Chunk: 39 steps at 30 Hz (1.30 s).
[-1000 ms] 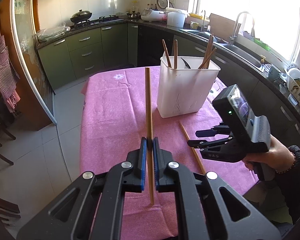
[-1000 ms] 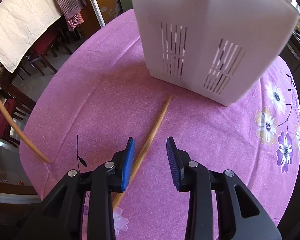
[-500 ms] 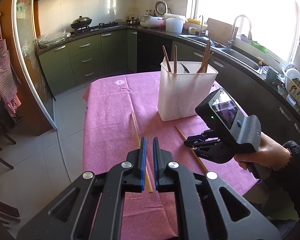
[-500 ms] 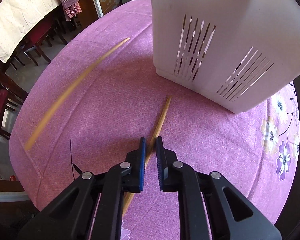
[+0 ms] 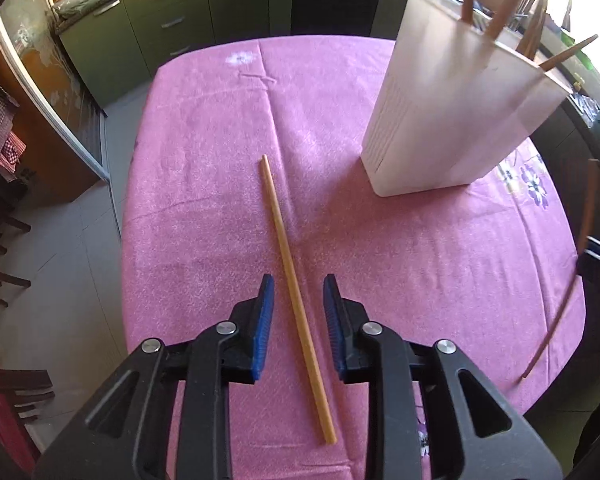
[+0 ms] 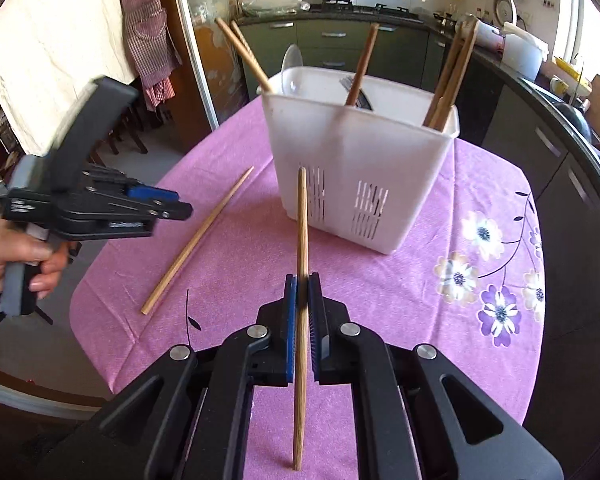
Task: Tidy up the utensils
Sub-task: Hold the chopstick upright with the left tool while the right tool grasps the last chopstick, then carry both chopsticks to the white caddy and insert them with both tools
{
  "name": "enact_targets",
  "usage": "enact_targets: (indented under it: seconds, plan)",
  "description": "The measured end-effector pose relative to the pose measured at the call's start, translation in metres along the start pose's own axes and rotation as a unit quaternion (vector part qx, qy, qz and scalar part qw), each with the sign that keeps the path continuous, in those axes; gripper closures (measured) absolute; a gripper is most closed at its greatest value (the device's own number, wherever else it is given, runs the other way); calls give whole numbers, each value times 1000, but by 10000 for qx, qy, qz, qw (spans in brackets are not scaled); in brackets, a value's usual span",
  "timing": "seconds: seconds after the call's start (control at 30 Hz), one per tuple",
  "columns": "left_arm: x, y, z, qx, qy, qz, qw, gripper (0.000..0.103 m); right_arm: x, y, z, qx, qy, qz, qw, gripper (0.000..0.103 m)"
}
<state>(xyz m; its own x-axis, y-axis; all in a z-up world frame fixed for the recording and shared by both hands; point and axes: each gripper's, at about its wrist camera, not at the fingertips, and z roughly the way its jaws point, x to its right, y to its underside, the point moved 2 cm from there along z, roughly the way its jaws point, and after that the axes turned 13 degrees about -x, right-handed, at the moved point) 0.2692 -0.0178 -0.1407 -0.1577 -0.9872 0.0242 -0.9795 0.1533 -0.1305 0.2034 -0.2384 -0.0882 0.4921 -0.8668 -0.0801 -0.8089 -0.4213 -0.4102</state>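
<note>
A light wooden chopstick (image 5: pixel 290 276) lies on the pink tablecloth, between the open jaws of my left gripper (image 5: pixel 298 300); it also shows in the right wrist view (image 6: pixel 198 240). My right gripper (image 6: pixel 302 292) is shut on a darker chopstick (image 6: pixel 301 232) and holds it upright above the table; that chopstick shows at the far right of the left wrist view (image 5: pixel 556 320). The white plastic utensil holder (image 6: pixel 356 160) stands behind it with several chopsticks and a spoon inside. The holder also shows in the left wrist view (image 5: pixel 452 120).
The round table carries a pink cloth (image 6: pixel 440 320) with flower prints on its right side. Green kitchen cabinets (image 5: pixel 172 20) and a counter run behind. Chairs (image 5: pixel 0 272) stand left of the table. My left gripper shows at the left of the right wrist view (image 6: pixel 172 204).
My left gripper let go of the light chopstick, which now lies on the cloth, and opened over it. My right gripper shut on the darker chopstick and lifted it upright.
</note>
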Motion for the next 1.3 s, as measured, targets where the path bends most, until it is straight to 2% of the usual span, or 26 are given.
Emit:
enact_targets:
  seconds: [0.2,0.33,0.5,0.6,0.67,0.77,0.87,1.0,1.13,1.3]
  plan:
    - [-6,-29,23,-332,-417,-300,9981,79,14,20,-32,278,-135,81,9995,96]
    - [-8,-42,33,-514,-457,-338,9971,79,16,26,-39,338,-213,107,9991,96]
    - [-9,-53,47,-791,-487,-382,9949,85,24,31,-45,472,-277,167,9984,96]
    - [-7,-54,48,-808,-497,-359,9948,88,26,34,-56,595,-295,182,9976,96]
    - [-3,-53,47,-801,-469,-313,9952,95,27,36,-63,667,-290,193,9972,96]
    - [1,-52,48,-738,-502,-292,9956,97,28,39,-73,763,-315,215,9964,96]
    - [-1,-47,43,-722,-250,-397,9963,97,27,42,-80,812,-302,216,9960,96]
    - [-11,-36,13,-365,-122,-387,9985,97,28,45,-83,840,-283,201,9959,96]
    - [-12,-11,-34,177,-30,-274,9995,97,29,48,-85,855,-266,197,9958,96]
    - [-6,31,-93,1020,68,-46,9947,97,29,52,-84,858,-205,223,9958,96]
